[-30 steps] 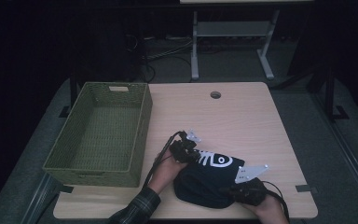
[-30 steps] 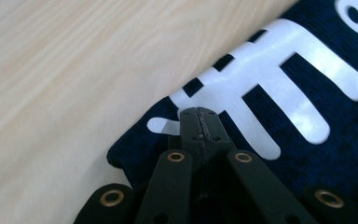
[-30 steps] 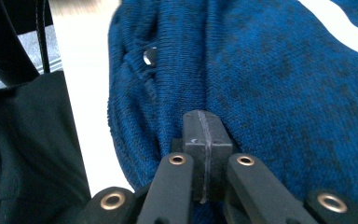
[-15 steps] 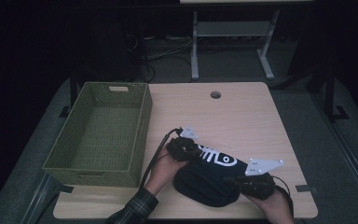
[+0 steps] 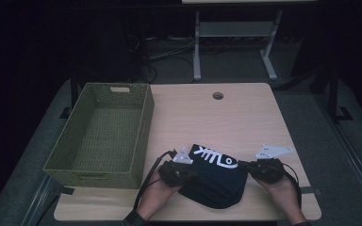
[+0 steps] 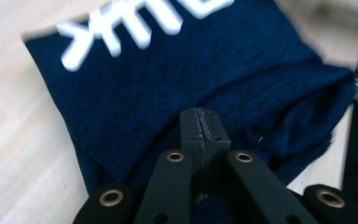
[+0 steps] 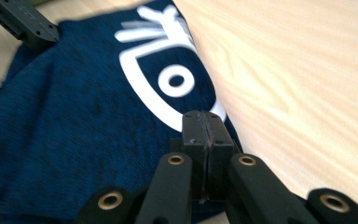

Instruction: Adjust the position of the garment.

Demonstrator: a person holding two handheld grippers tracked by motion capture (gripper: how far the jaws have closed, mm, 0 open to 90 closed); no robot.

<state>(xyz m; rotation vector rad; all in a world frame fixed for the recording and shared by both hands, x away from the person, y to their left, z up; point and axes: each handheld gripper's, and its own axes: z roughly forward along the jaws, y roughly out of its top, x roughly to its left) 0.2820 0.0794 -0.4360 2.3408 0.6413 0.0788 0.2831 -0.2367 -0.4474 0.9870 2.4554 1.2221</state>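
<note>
Dark navy garment point(image 5: 217, 181), ribbed knit look, white fish-skeleton print point(image 5: 214, 157). Basket point(image 5: 99, 129) olive-green woven. Table point(image 5: 245, 117) pale wood grain. Gripper jaws black; brass-coloured rivets point(image 6: 175, 156). Sleeve cuff point(image 5: 134, 219) possibly plaid, too dim to confirm.

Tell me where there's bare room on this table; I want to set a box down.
Free: the far half of the table, from the basket across to the right edge, apart from its small hole. The basket itself is empty. Crowded: the near edge, where both grippers flank the dark cloth.
</note>
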